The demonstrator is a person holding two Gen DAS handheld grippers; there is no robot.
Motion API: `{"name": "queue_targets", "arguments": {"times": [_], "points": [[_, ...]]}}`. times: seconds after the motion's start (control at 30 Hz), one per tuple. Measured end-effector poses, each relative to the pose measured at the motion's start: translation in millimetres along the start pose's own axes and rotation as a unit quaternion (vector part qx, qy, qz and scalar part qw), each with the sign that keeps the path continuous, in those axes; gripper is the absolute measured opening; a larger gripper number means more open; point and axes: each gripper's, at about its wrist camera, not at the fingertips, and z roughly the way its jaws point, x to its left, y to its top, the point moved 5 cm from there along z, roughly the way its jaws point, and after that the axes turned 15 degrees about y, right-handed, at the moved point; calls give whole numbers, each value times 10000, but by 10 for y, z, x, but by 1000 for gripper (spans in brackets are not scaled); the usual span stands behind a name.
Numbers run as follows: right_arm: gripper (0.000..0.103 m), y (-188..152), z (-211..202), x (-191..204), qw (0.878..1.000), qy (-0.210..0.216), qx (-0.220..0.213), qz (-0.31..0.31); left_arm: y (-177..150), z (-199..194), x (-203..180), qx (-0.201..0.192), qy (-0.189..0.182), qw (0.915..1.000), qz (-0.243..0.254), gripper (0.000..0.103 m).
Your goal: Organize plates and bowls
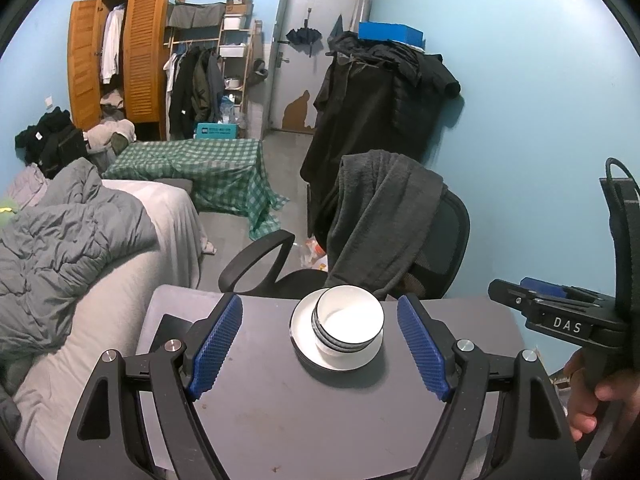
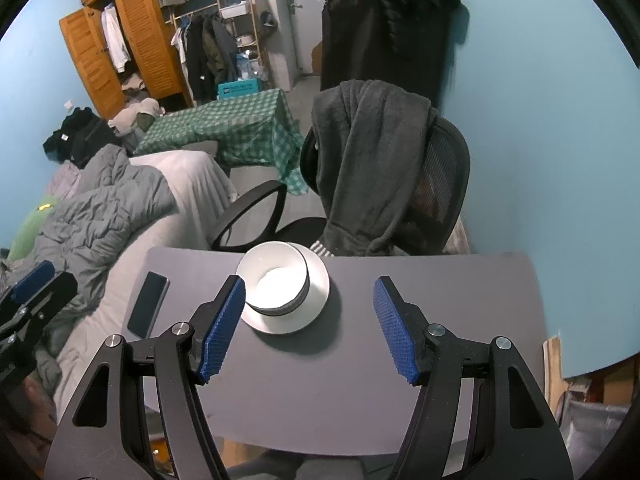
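Bowls: a nested stack of white bowls (image 1: pixel 349 323) with dark rims, upright, sitting on the plates; the top one shows a bare white inside. From the right wrist view the stack (image 2: pixel 275 280) sits toward the left of the plate beneath it.
Plates: white plates (image 1: pixel 304 344) stacked flat on the table, the bowls resting on top of them; how many plates I cannot tell. They lie toward the far edge of the table, near its middle.
Table: grey top (image 1: pixel 280 408), with faint marks on the near part.
Left gripper: its blue-padded fingers spread wide (image 1: pixel 320 348), holding nothing, poised on the near side of the stack with the bowls showing between the pads, apart from both.
Right gripper: also wide apart and holding nothing (image 2: pixel 309 328); the left pad (image 2: pixel 222 328) lies just beside the plates in this view, though I cannot tell whether it touches. From the left wrist view it shows at the far right edge, gripped by a hand (image 1: pixel 592 396).
Phone: a dark phone (image 2: pixel 148 304) lying flat near the table's left edge, well apart from the stack.
Chair: a black office chair (image 2: pixel 436 196) just beyond the far edge of the table, with a dark grey garment (image 2: pixel 372 160) draped over its back.
Bed: to the left, with a rumpled grey duvet (image 1: pixel 60 240).
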Motion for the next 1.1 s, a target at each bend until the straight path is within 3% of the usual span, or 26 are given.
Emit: {"name": "queue_targets", "arguments": {"times": [0.73,1.1], "points": [[66,-76,-26,22,10000,18,57,21,18,-28,69,162,-151,9997,39,81],[66,-76,-27,23,10000,25,66,25,5,-71,49,65,-6,9987,499,81]]}}
